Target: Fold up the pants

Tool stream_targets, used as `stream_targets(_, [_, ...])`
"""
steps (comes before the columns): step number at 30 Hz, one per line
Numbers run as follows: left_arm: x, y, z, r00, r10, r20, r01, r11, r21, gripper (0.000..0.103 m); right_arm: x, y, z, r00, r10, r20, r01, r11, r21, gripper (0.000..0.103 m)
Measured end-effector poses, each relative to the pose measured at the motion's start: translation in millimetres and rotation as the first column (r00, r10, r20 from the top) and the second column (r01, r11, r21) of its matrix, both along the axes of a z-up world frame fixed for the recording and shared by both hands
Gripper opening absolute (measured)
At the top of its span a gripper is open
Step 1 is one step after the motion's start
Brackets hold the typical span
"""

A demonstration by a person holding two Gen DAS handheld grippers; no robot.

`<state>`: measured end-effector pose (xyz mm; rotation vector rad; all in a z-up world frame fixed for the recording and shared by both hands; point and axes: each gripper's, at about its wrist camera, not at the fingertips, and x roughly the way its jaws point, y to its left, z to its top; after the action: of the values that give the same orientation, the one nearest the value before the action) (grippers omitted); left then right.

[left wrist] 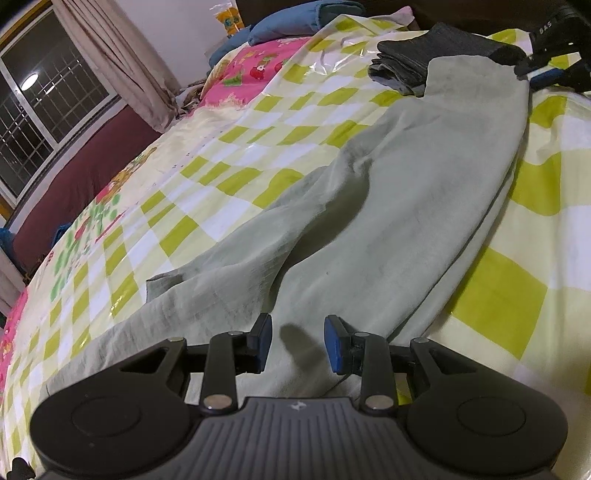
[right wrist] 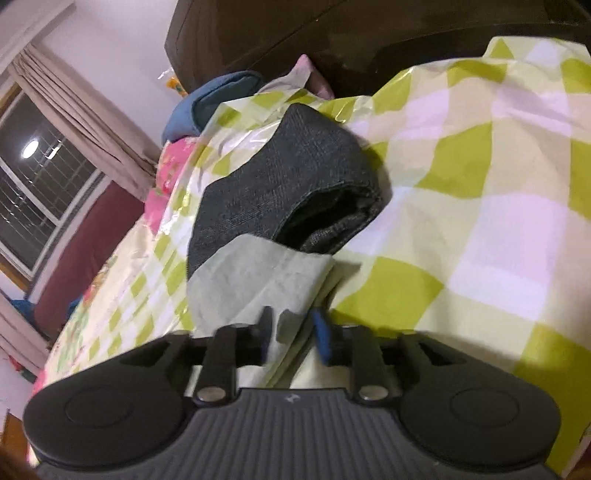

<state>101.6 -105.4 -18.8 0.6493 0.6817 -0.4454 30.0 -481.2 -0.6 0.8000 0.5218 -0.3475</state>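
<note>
The pants (left wrist: 388, 206) lie stretched on the bed cover (left wrist: 207, 147), running from near to far. The left gripper (left wrist: 297, 343) sits over their near end, fingers apart. At the far right end the right gripper (right wrist: 291, 332) has cloth between its fingers. Just beyond that end lies a folded garment (right wrist: 280, 184), touching the pants. Far behind it rests a pillow (left wrist: 295, 18); a window (left wrist: 40, 110) stands at left.

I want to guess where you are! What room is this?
Probably a bedroom: light green pants lie on a bed with a checkered cover, blue pillows at its head, and a curtained window.
</note>
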Motion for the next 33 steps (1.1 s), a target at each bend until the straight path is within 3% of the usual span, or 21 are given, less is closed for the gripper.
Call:
stream_targets(6, [-1.2, -1.1, -0.9, 1.0, -0.002, 0.002, 0.002, 1.0, 0.006, 0.045, 21.6, -4.4, -5.0, 0.998, 0.06, -0.009, -0.059, 0.997, 0.047, 0.053])
stream_targets(11, [-1.3, -1.6, -1.1, 1.0, 0.001, 0.001, -0.001, 1.0, 0.002, 0.045, 34.2, -11.4, -15.7, 0.999, 0.044, -0.027, -0.043, 0.998, 0.04, 0.05])
stream_targets(12, [-1.4, -2.2, -1.3, 1.0, 0.001, 0.002, -0.001, 1.0, 0.002, 0.045, 35.7, -12.1, -16.9, 0.999, 0.035, -0.019, -0.034, 0.998, 0.051, 0.047])
stream_targets(15, [-1.4, -3.6, -0.6, 1.0, -0.001, 0.002, 0.001, 1.0, 0.012, 0.045, 35.5, -15.3, -20.0, 0.999, 0.037, 0.025, -0.041, 0.988, 0.148, 0.005])
stream_targets(18, [-1.1, -6.8, 0.6, 1.0, -0.005, 0.001, 0.005, 1.0, 0.025, 0.045, 26.1, -17.7, -18.5, 0.996, 0.017, 0.093, -0.038, 0.974, 0.226, 0.005])
stream_targets(21, [-3.2, -10.6, 6.7, 1.0, -0.014, 0.001, 0.014, 1.0, 0.012, 0.045, 0.9, -26.1, 2.2, 0.977, -0.027, 0.211, -0.031, 0.964, 0.265, 0.004])
stream_targets(24, [-10.9, -19.2, 13.8, 0.998, -0.057, 0.002, 0.057, 0.998, -0.024, 0.047, -23.0, -32.7, 28.3, 0.959, -0.055, 0.279, 0.0, 0.982, 0.191, 0.004])
stream_targets(26, [-12.7, -30.8, 6.0, 0.996, -0.084, -0.024, 0.083, 0.996, -0.011, 0.048, -17.0, -38.9, 24.4, 0.977, -0.05, 0.207, 0.022, 0.991, 0.134, 0.005])
stream_targets(28, [-14.3, -41.0, -5.8, 0.996, -0.091, -0.017, 0.092, 0.995, 0.045, 0.048, 3.1, -47.7, -0.4, 1.0, 0.008, 0.028, -0.013, 0.98, 0.196, 0.009])
stream_targets(29, [-16.1, -43.8, -7.8, 0.995, -0.097, -0.005, 0.097, 0.993, 0.062, 0.047, 4.3, -48.0, -11.2, 1.0, 0.011, -0.003, -0.01, 0.97, 0.242, 0.009])
stream_targets(33, [-17.3, -39.2, 2.8, 0.995, -0.103, -0.017, 0.104, 0.994, 0.036, 0.048, -2.7, -38.8, -20.3, 1.0, 0.014, 0.026, -0.02, 0.971, 0.237, 0.014])
